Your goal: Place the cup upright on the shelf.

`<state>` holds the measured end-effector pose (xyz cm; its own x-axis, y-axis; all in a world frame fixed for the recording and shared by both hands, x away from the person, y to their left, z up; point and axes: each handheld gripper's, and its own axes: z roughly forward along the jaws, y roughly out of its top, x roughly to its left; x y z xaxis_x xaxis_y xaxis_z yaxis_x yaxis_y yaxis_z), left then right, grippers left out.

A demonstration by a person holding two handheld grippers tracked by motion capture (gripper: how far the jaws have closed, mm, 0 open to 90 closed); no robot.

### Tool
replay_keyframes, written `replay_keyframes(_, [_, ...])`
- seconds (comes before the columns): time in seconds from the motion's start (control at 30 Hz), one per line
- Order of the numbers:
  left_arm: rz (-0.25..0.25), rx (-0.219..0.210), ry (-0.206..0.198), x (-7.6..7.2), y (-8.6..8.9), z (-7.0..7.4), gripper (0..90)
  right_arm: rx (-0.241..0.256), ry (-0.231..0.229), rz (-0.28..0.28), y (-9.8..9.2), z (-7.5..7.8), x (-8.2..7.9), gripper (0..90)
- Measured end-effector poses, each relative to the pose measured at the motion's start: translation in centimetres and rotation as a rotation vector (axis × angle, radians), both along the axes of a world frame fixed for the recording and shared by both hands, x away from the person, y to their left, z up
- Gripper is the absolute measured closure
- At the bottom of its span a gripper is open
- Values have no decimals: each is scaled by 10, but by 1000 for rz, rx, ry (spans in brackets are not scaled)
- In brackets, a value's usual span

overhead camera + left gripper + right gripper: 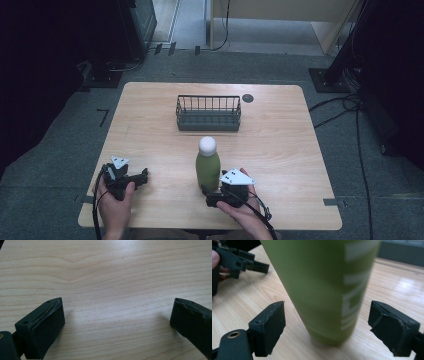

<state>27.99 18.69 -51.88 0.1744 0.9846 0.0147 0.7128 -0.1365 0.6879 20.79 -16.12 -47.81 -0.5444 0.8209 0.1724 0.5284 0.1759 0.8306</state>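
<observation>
A green bottle with a white cap stands upright at the front middle of the wooden table. My right gripper is open at the bottle's base, on its near right side. In the right gripper view the bottle stands between the two jaws, with a gap on each side, and my left gripper shows farther off. My left gripper rests at the front left, open, with bare wood between its jaws.
A dark wire basket stands behind the bottle near the table's back middle. A small dark round disc lies to its back right. Cables and stand feet lie on the grey floor around the table.
</observation>
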Motion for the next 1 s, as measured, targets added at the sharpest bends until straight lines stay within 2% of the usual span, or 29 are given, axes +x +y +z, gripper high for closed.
replay_keyframes(0.27, [0,0,0,0,0,0,0,39,-20,-60,11,10,10,163])
replay_keyframes(0.73, [0,0,0,0,0,0,0,52,-26,-83,21,16,21,146])
replay_keyframes(0.87, [0,0,0,0,0,0,0,8,-71,-90,25,19,19,182])
replay_keyframes(1.0, [0,0,0,0,0,0,0,-6,-86,-89,25,19,19,189])
